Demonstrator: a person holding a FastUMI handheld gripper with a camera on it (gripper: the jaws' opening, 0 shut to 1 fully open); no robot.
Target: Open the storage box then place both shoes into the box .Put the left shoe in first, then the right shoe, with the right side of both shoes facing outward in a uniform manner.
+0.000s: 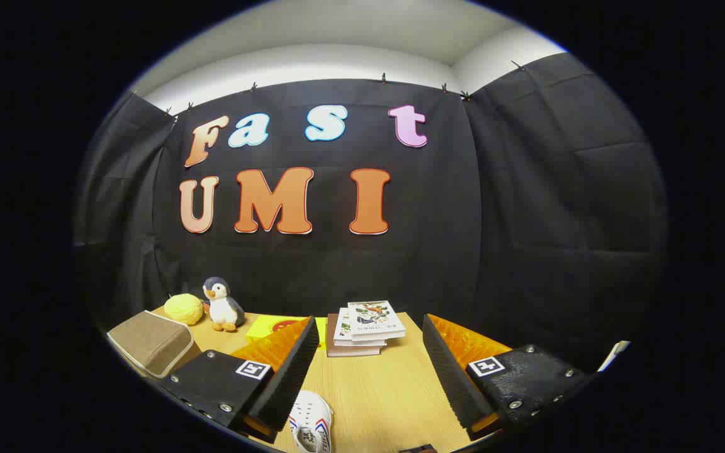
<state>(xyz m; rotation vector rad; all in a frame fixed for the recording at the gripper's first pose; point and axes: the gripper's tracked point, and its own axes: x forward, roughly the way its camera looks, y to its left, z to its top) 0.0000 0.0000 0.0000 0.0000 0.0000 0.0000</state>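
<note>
gripper (369, 371): fingers spread wide apart, nothing between them
left finger (287, 371): angled inward toward the tip, ribbed inner pad facing the gap, not touching anything
right finger (454, 374): mirrors the left, ribbed pad facing the gap, also free
pose: roughly level, pointing forward, held above the surface
mounts: a square marker tag on top of each finger's base plate

Gripper (369, 371) agape above shoe (311, 429)
</note>
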